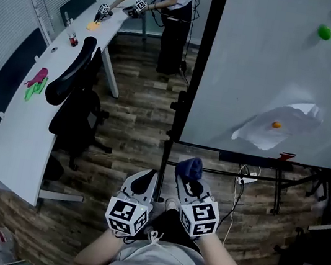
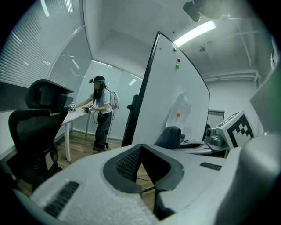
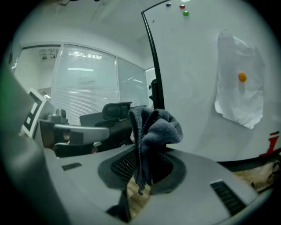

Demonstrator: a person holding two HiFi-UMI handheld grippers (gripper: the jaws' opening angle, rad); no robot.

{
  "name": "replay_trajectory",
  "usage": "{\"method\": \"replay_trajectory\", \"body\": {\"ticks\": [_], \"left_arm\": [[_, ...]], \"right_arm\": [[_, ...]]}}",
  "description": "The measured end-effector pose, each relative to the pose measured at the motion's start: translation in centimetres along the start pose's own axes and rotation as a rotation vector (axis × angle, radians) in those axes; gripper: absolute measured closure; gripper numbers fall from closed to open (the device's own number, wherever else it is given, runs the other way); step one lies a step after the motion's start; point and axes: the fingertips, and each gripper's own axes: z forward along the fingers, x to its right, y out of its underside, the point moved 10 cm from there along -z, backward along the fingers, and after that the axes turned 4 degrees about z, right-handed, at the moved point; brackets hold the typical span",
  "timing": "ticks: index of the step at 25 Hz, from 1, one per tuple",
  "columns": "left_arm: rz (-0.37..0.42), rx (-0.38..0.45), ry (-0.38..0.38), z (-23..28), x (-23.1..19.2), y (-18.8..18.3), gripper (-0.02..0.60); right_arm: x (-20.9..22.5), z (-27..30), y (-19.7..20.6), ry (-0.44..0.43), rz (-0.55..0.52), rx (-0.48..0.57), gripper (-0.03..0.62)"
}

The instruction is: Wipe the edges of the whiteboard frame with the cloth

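1. Dark blue-grey cloth is pinched in the clenched jaws of the right gripper. Most of it stands in a loose bunch above the jaw tips, and a short tail hangs below them.
2. Left gripper sits just beside the right one, its jaws pressed together on nothing.
3. Large white whiteboard with a thin black frame stands ahead of both pairs of jaws and apart from them. The cloth is not touching the frame, so wiping seems not to have begun.
4. Risk: only a narrow fold is gripped, so dragging it along the frame edge could pull the cloth free.
5. Risk: the bunch sits above the jaw tips, not around them. At a poor angle, the bare hard jaws could scrape the frame instead of the fabric.
6. Risk: a loose white paper sheet, held by a small orange magnet, hangs on the board face ahead and to the right of the jaws, near the bottom edge. A wide stroke could catch it and knock it off.
7. Risk: the board rests on a black floor stand, with a white power strip below the bottom edge. A firm push might rock the board, and the cloth's tail could snag down there.
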Motion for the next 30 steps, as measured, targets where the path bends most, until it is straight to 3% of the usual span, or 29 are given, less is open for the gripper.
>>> {"method": "replay_trajectory", "body": {"ticks": [6, 12, 17, 30], "left_arm": [[-0.005, -0.044, -0.051, 3.4, -1.4, 0.8, 0.563], [-0.029, -0.065, -0.064, 6.3, -3.2, 1.7, 0.563], [-0.066, -0.096, -0.090, 7.5, -4.3, 3.2, 0.563], [-0.071, -0.107, -0.115, 7.1, -4.5, 3.3, 0.563]], "right_arm": [[2.4, 6.3, 1.2, -0.106, -0.051, -0.097, 0.526], [4.4, 10.8, 2.0, -0.131, -0.018, -0.197, 0.526], [5.0, 13.8, 3.6, -0.136, -0.052, -0.256, 0.526], [6.3, 16.0, 2.9, -0.156, -0.093, -0.240, 0.526]]}}
